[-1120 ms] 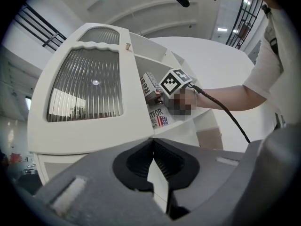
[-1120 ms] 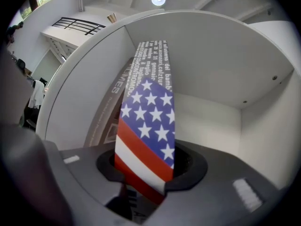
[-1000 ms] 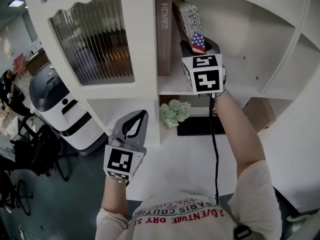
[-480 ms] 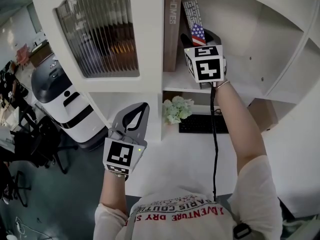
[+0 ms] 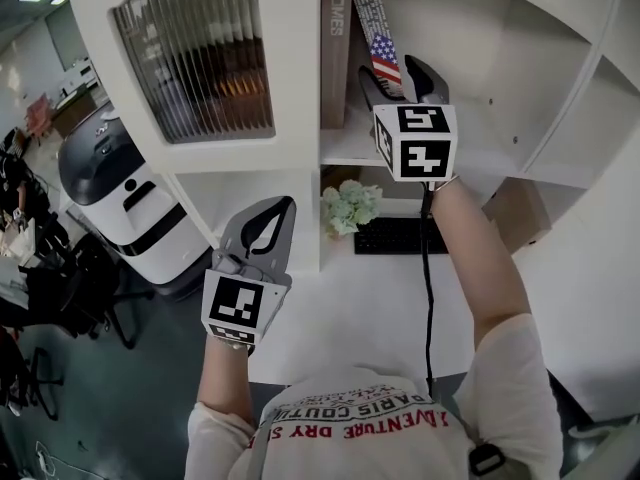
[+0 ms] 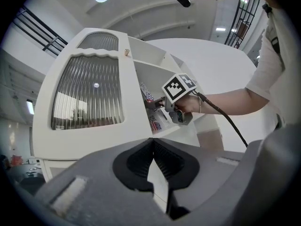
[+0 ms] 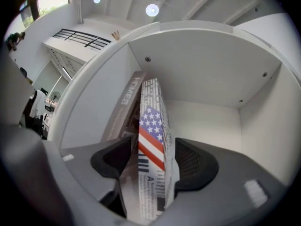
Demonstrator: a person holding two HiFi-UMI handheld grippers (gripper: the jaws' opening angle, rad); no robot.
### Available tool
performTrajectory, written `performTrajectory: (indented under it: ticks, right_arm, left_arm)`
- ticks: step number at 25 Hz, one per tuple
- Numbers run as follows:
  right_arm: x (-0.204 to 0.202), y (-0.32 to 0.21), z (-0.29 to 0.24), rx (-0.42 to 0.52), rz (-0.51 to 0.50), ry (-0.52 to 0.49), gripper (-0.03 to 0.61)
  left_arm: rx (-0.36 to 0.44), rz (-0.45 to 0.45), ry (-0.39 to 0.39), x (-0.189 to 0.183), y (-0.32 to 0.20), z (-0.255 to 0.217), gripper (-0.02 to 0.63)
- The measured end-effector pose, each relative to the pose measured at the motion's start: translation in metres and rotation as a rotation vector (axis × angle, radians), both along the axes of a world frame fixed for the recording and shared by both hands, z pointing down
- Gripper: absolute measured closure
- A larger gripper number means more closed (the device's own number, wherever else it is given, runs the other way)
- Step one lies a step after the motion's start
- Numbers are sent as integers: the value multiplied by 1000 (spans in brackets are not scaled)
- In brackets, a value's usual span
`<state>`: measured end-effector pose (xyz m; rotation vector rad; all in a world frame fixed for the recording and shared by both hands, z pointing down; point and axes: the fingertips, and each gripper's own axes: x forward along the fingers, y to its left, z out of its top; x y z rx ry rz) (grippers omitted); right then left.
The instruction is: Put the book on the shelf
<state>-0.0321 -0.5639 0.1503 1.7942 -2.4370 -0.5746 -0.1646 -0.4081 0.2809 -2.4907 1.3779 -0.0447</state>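
The thin book with newspaper print and a flag (image 7: pixel 153 126) stands on the white shelf (image 5: pixel 340 146), upper middle of the frame. Its long axis is nearly upright, its top leans toward the tall brown book (image 5: pixel 335 48). It stands between the right tongs (image 7: pixel 150 160), which have just been opening and do not press it. The left tongs (image 6: pixel 151 142), lower left, are closed and empty.

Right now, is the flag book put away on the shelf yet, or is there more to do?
Nearly done. The flag book stands in the shelf compartment, leaning toward the HOMES book. The right gripper has just been opening its fingers; the book sits between them, not squeezed. Left to do: pull that gripper back out. The left gripper hangs below, shut and empty.
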Motion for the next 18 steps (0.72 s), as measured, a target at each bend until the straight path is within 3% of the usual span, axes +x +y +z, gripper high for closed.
performTrajectory:
  ticks: [8, 11, 14, 18]
  right_arm:
    - [0, 71, 21, 66, -33, -19, 318]
    - [6, 96, 36, 76, -26, -40, 447]
    - [9, 118, 56, 39, -27, -76, 483]
    - [10, 143, 88, -19, -46, -98, 578]
  left_arm:
    - [2, 50, -3, 8, 29, 2, 608]
    - [-5, 69, -3, 10, 38, 4, 607]
    - [-8, 82, 8, 9, 46, 7, 607]
    - [-12, 116, 33, 12, 62, 2, 607]
